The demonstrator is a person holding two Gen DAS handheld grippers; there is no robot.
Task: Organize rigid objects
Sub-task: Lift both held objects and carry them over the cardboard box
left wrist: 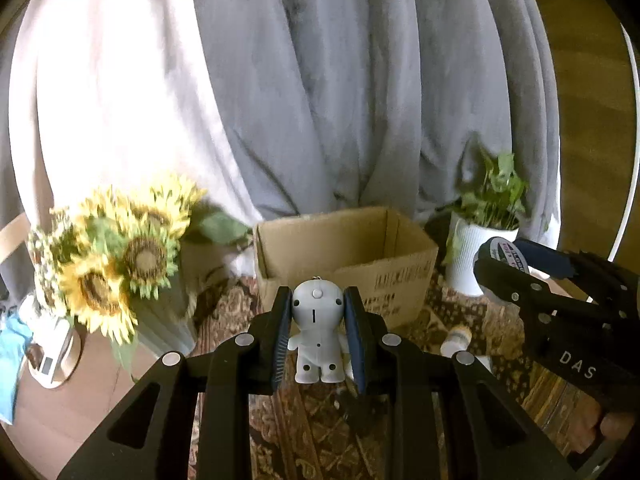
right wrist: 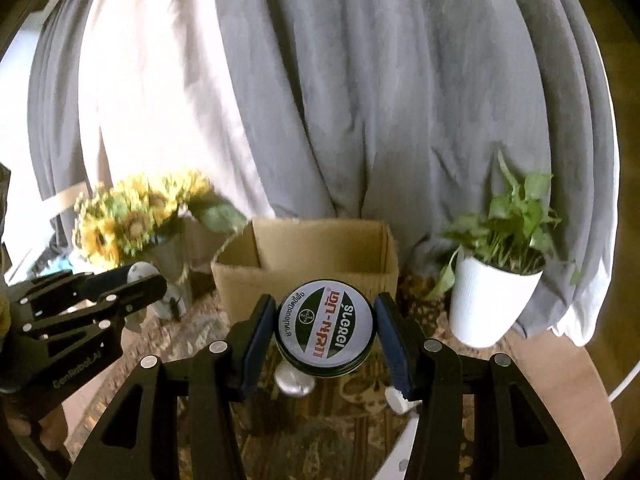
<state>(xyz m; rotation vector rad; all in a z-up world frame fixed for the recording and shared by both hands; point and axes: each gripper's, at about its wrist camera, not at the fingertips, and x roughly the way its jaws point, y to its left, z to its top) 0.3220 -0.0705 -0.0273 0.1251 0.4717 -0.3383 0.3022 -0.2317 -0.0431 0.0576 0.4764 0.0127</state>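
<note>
My left gripper is shut on a small white robot figurine, held upright in front of an open cardboard box. My right gripper is shut on a round green tin with a white lid, held lid toward the camera in front of the same box. In the left wrist view the right gripper shows at the right with the tin. In the right wrist view the left gripper shows at the left with the figurine.
A sunflower bouquet in a vase stands left of the box, a potted green plant in a white pot right of it. Small white items and a small bottle lie on the patterned cloth. Grey curtains hang behind.
</note>
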